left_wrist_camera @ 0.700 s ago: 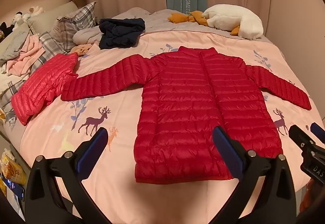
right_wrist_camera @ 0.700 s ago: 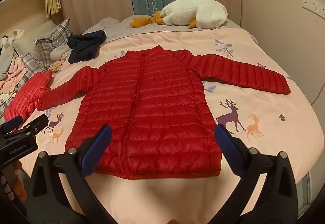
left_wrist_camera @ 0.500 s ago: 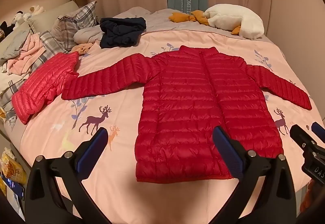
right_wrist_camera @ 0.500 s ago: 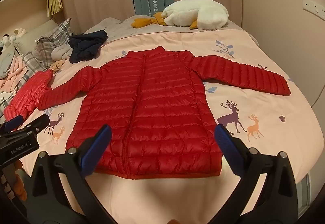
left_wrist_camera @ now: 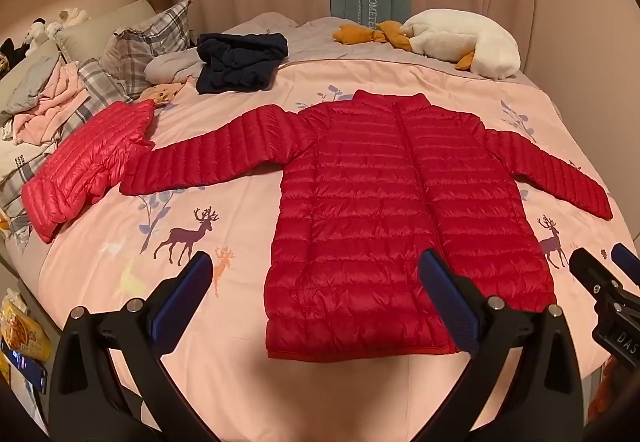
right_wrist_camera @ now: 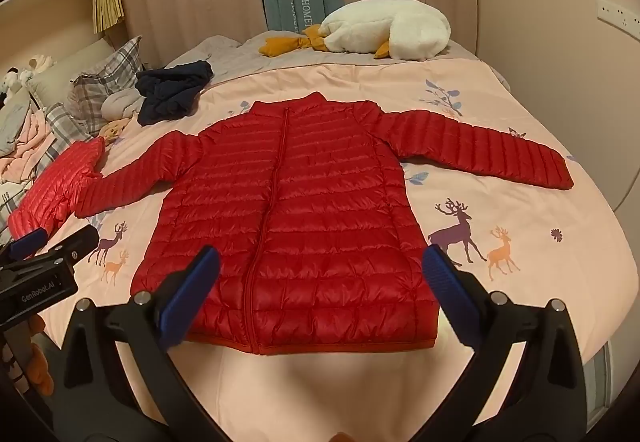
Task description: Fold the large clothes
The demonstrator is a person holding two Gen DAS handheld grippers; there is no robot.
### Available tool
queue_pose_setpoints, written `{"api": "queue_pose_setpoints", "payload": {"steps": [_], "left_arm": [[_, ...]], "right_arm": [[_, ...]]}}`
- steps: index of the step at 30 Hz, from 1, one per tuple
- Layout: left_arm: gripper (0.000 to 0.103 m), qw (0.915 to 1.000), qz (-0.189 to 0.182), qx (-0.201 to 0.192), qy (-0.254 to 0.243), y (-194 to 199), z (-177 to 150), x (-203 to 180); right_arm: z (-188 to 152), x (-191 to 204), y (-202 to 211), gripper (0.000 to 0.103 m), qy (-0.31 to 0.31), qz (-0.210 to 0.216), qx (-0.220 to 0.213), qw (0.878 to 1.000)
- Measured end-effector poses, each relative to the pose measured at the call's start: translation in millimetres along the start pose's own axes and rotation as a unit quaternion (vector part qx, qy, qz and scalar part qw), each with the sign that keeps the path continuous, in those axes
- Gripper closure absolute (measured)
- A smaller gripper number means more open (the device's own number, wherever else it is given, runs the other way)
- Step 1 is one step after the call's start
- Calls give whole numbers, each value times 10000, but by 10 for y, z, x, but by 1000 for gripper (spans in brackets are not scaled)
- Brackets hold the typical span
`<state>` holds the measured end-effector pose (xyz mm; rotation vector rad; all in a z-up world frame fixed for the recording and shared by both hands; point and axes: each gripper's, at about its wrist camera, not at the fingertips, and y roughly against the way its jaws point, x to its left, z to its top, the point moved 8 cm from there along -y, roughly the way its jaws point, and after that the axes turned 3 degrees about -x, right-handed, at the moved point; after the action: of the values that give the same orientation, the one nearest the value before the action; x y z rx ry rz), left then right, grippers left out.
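A red quilted down jacket [left_wrist_camera: 384, 209] [right_wrist_camera: 296, 209] lies flat on the pink deer-print bedspread [left_wrist_camera: 180, 322], front up and zipped, both sleeves spread sideways. My left gripper [left_wrist_camera: 316, 300] hovers open above the near hem, left of the jacket's middle, nothing between its blue pads. My right gripper [right_wrist_camera: 320, 294] hangs open over the hem too, empty. Each gripper shows at the edge of the other's view: the right one [left_wrist_camera: 612, 294], the left one [right_wrist_camera: 44, 262].
A folded pinkish-red down jacket [left_wrist_camera: 88, 165] lies beside the left sleeve. Further back are a navy garment [left_wrist_camera: 240, 61], plaid pillows [left_wrist_camera: 148, 45], a white goose plush [left_wrist_camera: 460, 39] and curtains. A snack bag [left_wrist_camera: 20, 330] sits off the bed's left edge.
Both views have crept slightly back and up; the jacket sits a little higher in frame. Nothing on the bed moved, and both grippers stay open.
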<state>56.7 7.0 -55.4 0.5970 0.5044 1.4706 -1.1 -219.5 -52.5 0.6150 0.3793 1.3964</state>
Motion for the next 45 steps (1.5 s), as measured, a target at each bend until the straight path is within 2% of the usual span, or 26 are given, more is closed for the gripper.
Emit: {"api": "queue_pose_setpoints", "payload": {"steps": [45], "left_arm": [[1, 10000, 1, 12, -38, -29, 39, -161]], "right_arm": [[6, 79, 32, 2, 7, 50, 1, 10000]]}}
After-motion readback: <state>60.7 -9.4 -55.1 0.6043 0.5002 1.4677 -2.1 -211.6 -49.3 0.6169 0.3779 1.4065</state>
